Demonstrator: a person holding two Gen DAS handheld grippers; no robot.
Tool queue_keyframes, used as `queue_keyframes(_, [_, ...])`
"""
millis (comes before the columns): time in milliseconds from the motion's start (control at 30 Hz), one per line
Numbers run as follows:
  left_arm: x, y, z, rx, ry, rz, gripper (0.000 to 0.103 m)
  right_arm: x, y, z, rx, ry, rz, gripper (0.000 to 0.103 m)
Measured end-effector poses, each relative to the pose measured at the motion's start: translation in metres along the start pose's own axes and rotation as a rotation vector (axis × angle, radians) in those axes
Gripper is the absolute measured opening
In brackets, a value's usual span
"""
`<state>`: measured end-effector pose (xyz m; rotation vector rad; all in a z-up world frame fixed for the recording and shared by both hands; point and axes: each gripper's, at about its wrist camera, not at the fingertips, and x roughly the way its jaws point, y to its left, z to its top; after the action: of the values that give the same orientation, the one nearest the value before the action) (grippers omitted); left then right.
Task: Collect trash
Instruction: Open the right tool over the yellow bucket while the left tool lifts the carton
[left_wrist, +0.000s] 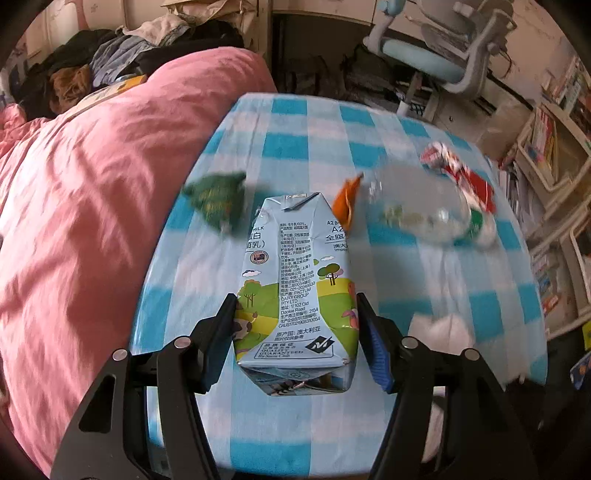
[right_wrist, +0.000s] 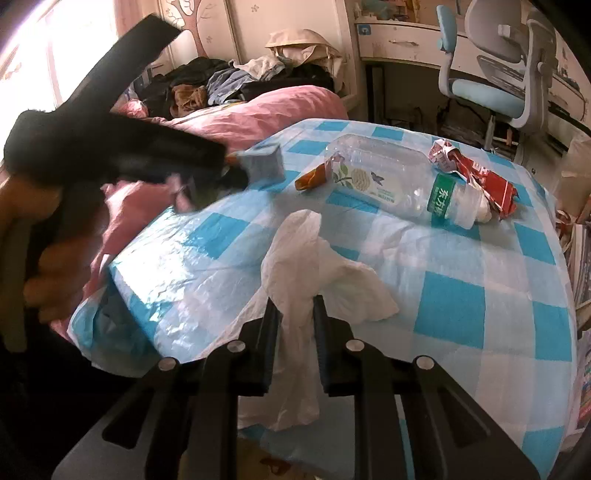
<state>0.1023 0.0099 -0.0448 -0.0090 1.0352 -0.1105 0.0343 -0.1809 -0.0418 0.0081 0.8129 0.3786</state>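
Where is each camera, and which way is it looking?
Left wrist: rides the left claw, looking down at its milk carton; only claw shows.
Right wrist: rides the right claw, pinching the white plastic bag; a hand shows left.
Shared: checked tablecloth, clear bottle, red wrapper.

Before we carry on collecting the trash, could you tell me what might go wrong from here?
1. The right gripper pinches only a thin fold of the white plastic bag; it may slip free.
2. The left gripper clamps the milk carton near its bottom end, so it could pivot.
3. The clear bottle lies on its side and could roll.
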Motion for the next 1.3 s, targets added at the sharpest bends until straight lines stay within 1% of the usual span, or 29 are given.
queue_keyframes(133, [0.008, -0.011, -0.019, 0.067, 0.07, 0.021, 0.062, -0.006, 0.002, -0.003, -0.001, -0.005, 0.006, 0.019])
queue_keyframes(167, [0.012, -0.014, -0.02, 0.08, 0.081, 0.033, 0.066, -0.009, 0.003, -0.005, -0.003, -0.005, 0.009, 0.019])
queue_keyframes(200, [0.016, -0.017, -0.022, 0.094, 0.087, 0.053, 0.07, -0.01, 0.003, -0.006, -0.005, -0.004, 0.009, 0.019])
queue_keyframes(233, [0.018, -0.018, -0.024, 0.102, 0.088, 0.066, 0.071, -0.011, 0.003, -0.007, -0.006, -0.002, 0.009, 0.019])
queue_keyframes(367, [0.028, -0.026, -0.026, 0.133, 0.102, 0.101, 0.073, -0.014, 0.002, -0.011, -0.007, 0.004, 0.014, 0.019])
queue_keyframes(400, [0.03, -0.026, -0.026, 0.138, 0.102, 0.114, 0.072, -0.015, 0.002, -0.012, -0.008, 0.004, 0.015, 0.019])
queue_keyframes(433, [0.031, -0.026, -0.026, 0.139, 0.1, 0.118, 0.07, -0.015, 0.002, -0.011, -0.009, 0.004, 0.018, 0.019])
queue_keyframes(500, [0.032, -0.025, -0.024, 0.127, 0.097, 0.109, 0.059, -0.018, 0.004, -0.011, -0.016, 0.003, 0.028, 0.019])
queue_keyframes(600, [0.027, -0.027, -0.025, 0.132, 0.071, 0.104, 0.059, -0.024, 0.012, -0.012, -0.05, 0.0, 0.045, 0.019])
queue_keyframes(767, [-0.005, -0.033, -0.034, 0.154, -0.035, 0.144, 0.059, -0.036, 0.025, -0.018, -0.11, 0.011, 0.088, 0.019])
queue_keyframes(867, [-0.021, -0.033, -0.04, 0.146, -0.077, 0.141, 0.059, -0.048, 0.035, -0.03, -0.145, 0.036, 0.135, 0.019])
queue_keyframes(967, [-0.031, -0.036, -0.049, 0.142, -0.093, 0.132, 0.059, -0.054, 0.043, -0.043, -0.178, 0.074, 0.166, 0.019])
queue_keyframes(1067, [-0.04, -0.039, -0.06, 0.147, -0.112, 0.128, 0.059, -0.059, 0.053, -0.063, -0.23, 0.134, 0.185, 0.019])
queue_keyframes(1200, [-0.055, -0.042, -0.078, 0.153, -0.138, 0.128, 0.059, -0.054, 0.064, -0.086, -0.287, 0.222, 0.2, 0.02])
queue_keyframes(1233, [-0.057, -0.042, -0.082, 0.153, -0.142, 0.13, 0.059, -0.052, 0.067, -0.092, -0.303, 0.245, 0.196, 0.027])
queue_keyframes(1267, [-0.061, -0.042, -0.087, 0.154, -0.148, 0.133, 0.059, -0.05, 0.069, -0.096, -0.319, 0.262, 0.191, 0.038])
queue_keyframes(1300, [-0.064, -0.042, -0.091, 0.156, -0.152, 0.133, 0.059, -0.049, 0.072, -0.102, -0.339, 0.273, 0.179, 0.043])
